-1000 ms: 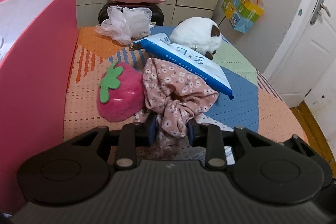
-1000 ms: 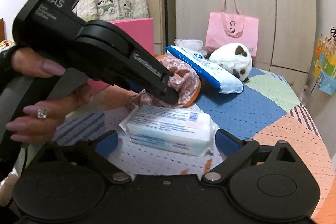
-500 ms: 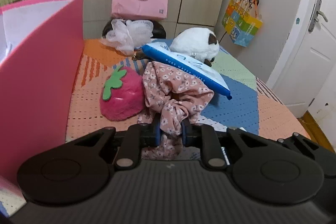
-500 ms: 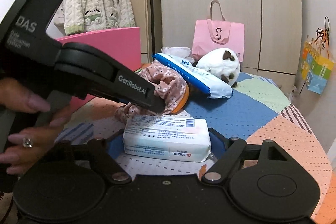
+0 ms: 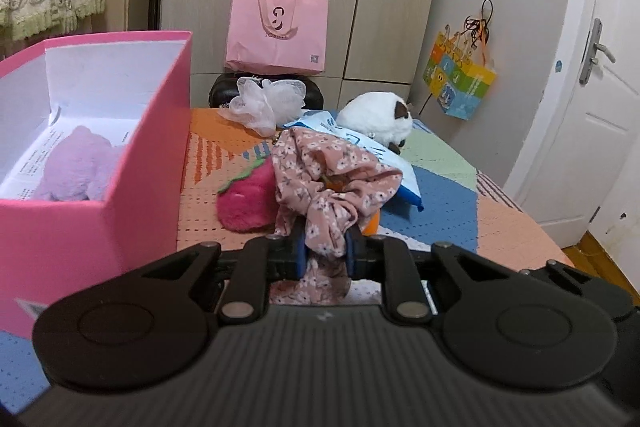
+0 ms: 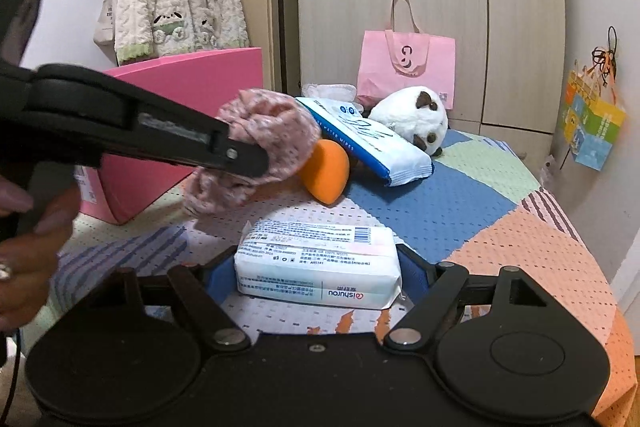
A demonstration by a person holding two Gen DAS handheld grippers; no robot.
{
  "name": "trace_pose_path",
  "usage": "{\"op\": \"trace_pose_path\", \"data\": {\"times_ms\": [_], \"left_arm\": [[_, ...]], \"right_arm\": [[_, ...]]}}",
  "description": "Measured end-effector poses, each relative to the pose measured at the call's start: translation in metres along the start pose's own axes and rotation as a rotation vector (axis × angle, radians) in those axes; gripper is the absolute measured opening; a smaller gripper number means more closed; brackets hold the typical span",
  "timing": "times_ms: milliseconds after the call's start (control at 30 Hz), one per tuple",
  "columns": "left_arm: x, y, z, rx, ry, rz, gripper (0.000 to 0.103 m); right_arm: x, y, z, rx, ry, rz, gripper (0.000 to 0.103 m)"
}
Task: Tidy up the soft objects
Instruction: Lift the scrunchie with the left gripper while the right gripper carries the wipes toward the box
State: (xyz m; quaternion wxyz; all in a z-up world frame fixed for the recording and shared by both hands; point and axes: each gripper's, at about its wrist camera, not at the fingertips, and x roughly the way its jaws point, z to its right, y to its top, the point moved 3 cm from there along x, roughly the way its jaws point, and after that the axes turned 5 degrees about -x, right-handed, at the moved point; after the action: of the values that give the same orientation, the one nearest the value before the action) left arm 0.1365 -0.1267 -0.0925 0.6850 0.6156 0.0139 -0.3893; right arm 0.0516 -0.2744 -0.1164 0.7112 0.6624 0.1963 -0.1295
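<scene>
My left gripper point(image 5: 325, 247) is shut on a pink floral fabric scrunchie point(image 5: 328, 183) and holds it lifted above the table; it also shows in the right wrist view point(image 6: 264, 147). My right gripper point(image 6: 318, 267) is open, its fingers on either side of a white tissue pack point(image 6: 318, 267) that lies on the table. The open pink box point(image 5: 120, 131) stands at the left with a lilac plush point(image 5: 76, 167) inside. A pink strawberry plush point(image 5: 248, 199), an orange sponge point(image 6: 326, 169), a blue-white wipes pack point(image 6: 360, 139), a white plush point(image 6: 412, 119) and a white mesh puff point(image 5: 264, 103) lie on the table.
The table has a patchwork cloth point(image 6: 460, 203). A pink paper bag point(image 5: 276, 31) stands on a dark chair behind the table. Wardrobe doors are at the back, a colourful bag point(image 5: 460, 83) hangs at the right, and a white door point(image 5: 592, 115) is at the far right.
My left gripper has lifted the scrunchie up off the pile, uncovering the orange sponge, and the inside of the pink box has come into view. My right gripper has moved closer around the tissue pack.
</scene>
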Motion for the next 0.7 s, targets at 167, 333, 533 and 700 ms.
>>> {"op": "trace_pose_path", "data": {"times_ms": [167, 333, 533, 700], "left_arm": [[-0.016, -0.003, 0.000, 0.000, -0.019, 0.000, 0.017], [-0.031, -0.008, -0.002, 0.009, -0.024, -0.016, 0.017], [-0.049, -0.017, -0.004, 0.018, -0.022, -0.042, 0.017], [-0.061, -0.024, -0.006, 0.021, -0.032, -0.082, 0.017]], "right_arm": [[-0.008, 0.001, -0.001, 0.018, 0.001, 0.005, 0.084], [-0.017, 0.001, -0.003, 0.006, -0.008, 0.004, 0.084], [-0.029, 0.003, -0.005, 0.007, 0.004, -0.015, 0.084], [-0.040, 0.007, -0.009, 0.005, 0.015, -0.031, 0.084]]}}
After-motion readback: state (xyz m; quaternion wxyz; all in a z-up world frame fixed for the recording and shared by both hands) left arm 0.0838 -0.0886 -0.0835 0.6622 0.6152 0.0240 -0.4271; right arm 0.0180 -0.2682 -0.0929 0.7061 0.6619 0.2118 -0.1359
